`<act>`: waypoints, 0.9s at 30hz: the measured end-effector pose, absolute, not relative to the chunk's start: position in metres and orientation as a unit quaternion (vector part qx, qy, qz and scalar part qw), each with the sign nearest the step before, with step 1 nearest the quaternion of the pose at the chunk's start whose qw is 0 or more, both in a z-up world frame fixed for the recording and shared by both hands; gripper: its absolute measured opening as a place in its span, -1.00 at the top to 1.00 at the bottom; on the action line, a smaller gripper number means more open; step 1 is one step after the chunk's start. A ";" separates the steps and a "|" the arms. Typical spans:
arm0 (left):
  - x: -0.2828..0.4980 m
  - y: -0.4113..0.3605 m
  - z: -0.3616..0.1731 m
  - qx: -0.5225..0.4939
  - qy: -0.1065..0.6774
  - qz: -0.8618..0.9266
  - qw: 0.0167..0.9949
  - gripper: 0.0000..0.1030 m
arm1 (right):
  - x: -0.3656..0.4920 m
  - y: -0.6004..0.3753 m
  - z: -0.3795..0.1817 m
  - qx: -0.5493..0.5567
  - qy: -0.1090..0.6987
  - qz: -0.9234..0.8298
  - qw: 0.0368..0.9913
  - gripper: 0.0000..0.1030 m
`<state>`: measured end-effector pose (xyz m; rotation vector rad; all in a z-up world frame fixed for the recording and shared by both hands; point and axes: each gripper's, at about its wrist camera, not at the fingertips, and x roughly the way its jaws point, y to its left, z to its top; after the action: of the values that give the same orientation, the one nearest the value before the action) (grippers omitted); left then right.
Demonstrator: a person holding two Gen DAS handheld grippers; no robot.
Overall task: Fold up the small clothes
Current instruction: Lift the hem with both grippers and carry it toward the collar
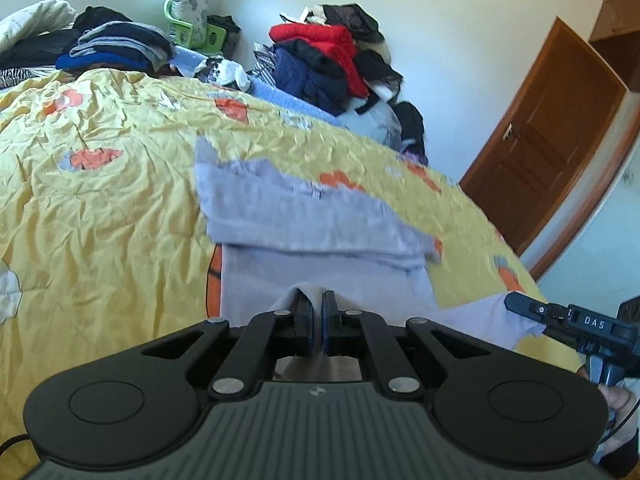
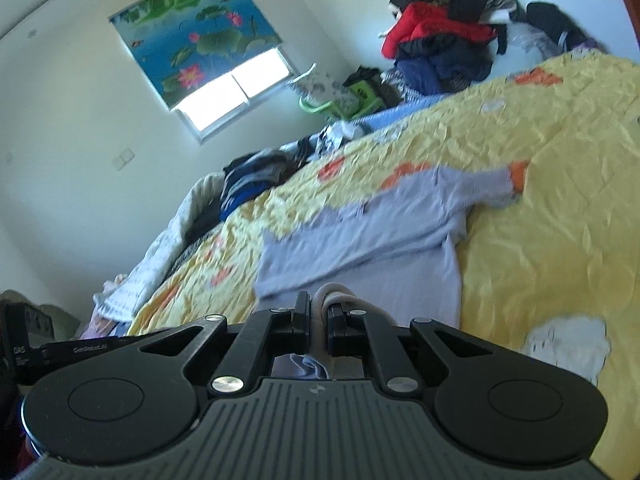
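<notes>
Left wrist view shows your left tongs [image 1: 316,312] pinched tight on the near hem of the grey top [image 1: 304,216], which lies on the yellow bedspread [image 1: 100,184] near the bed's near edge, sleeves folded across the body. At that view's right edge your right tongs [image 1: 520,304] clamp the same hem further along. Right wrist view has the right tongs [image 2: 318,312] nearly closed on a bunched fold of the top [image 2: 360,232]. Piles of clothes [image 1: 320,56] sit along the bed's far edge.
</notes>
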<state>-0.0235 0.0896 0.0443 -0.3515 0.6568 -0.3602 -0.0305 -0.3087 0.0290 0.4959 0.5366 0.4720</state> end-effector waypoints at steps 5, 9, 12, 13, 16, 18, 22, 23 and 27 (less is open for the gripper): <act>-0.007 0.091 0.049 -0.183 0.310 -0.168 0.918 0.92 | -0.011 -0.312 0.035 0.250 0.241 0.213 0.913 0.78; 0.003 0.090 0.050 -0.189 0.304 -0.160 0.920 0.92 | 0.004 -0.311 0.035 0.251 0.234 0.201 0.918 0.78; 0.010 0.089 0.050 -0.190 0.297 -0.153 0.923 0.92 | 0.014 -0.307 0.032 0.251 0.231 0.191 0.920 0.78; 0.012 0.089 0.051 -0.190 0.295 -0.152 0.924 0.92 | 0.018 -0.306 0.031 0.250 0.230 0.187 0.922 0.77; 0.020 0.087 0.052 -0.190 0.291 -0.148 0.926 0.92 | 0.026 -0.303 0.029 0.247 0.229 0.179 0.924 0.77; 0.028 0.085 0.053 -0.183 0.292 -0.142 0.928 0.92 | 0.032 -0.302 0.028 0.248 0.227 0.172 0.926 0.78; 0.044 0.078 0.052 -0.164 0.297 -0.126 0.932 0.92 | 0.043 -0.302 0.024 0.250 0.227 0.164 0.927 0.77; 0.049 0.076 0.052 -0.158 0.298 -0.122 0.934 0.92 | 0.047 -0.301 0.023 0.250 0.227 0.163 0.927 0.77; 0.063 0.068 0.048 -0.137 0.301 -0.106 0.938 0.92 | 0.058 -0.300 0.019 0.244 0.228 0.153 0.930 0.77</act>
<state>0.0628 0.0682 0.0480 -0.2804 0.6146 -0.2167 0.0582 -0.3000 0.0194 0.5006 0.4667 0.3139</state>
